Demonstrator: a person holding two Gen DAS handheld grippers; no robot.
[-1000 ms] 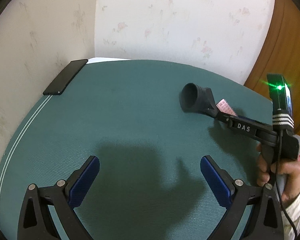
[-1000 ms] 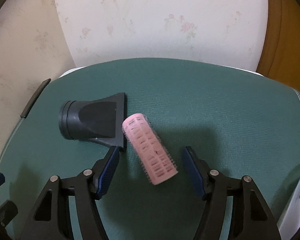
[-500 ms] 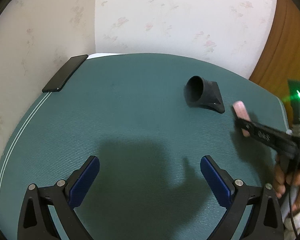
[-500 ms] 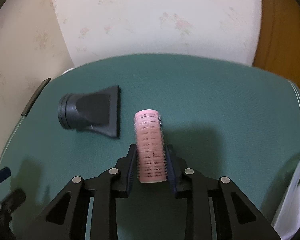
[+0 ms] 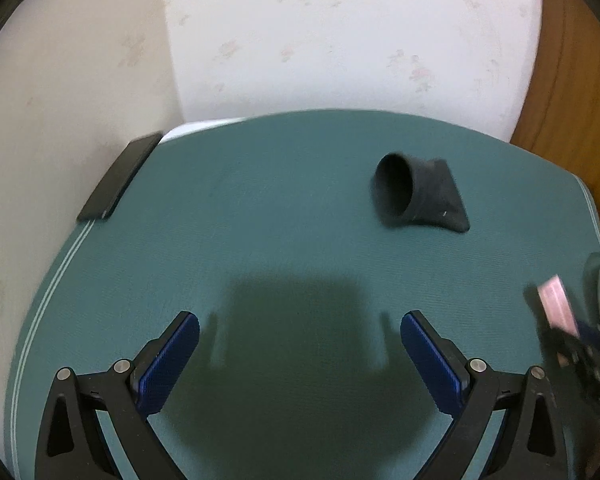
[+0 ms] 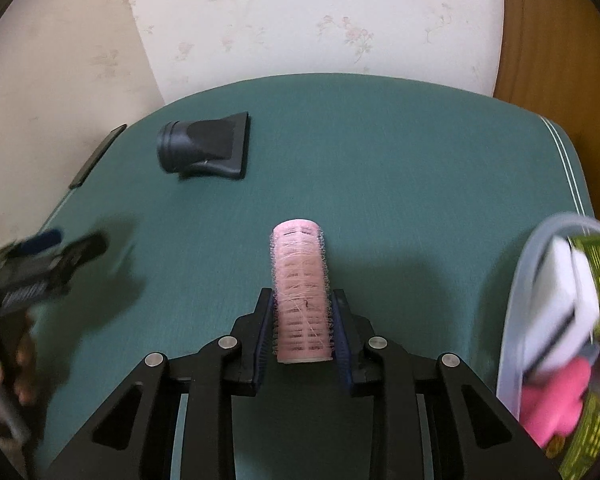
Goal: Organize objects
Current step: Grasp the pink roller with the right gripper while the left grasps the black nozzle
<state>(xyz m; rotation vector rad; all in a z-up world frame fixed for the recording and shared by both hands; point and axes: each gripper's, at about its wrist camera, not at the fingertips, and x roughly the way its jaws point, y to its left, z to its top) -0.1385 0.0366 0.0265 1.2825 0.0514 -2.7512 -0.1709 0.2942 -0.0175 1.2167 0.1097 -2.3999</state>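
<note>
Two hand-held grippers worked above a green-covered surface [image 5: 284, 216]. At the far left edge of that surface, against the wall, a flat black phone [image 5: 120, 176] lay lengthwise. The left hand-held gripper [image 5: 300, 360] hovered over bare green cover with its blue-padded fingers [image 5: 168, 364] spread wide and nothing between them; in the right wrist view it appeared as a blurred dark shape at the left edge [image 6: 48, 264]. Farther back and to the right, a black hair-dryer nozzle [image 5: 420, 196] lay on its side on the surface, its round opening turned left and its flat flared end to the right, well apart from both grippers. The right hand-held gripper [image 6: 302, 328] pinched a pink hair roller [image 6: 302, 292] across its lower half, the roller pointing forward along the fingers and lifted clear of the green cover. At the right edge sat a translucent plastic container [image 6: 540, 240] holding white, pink and green-printed items, blurred.
</note>
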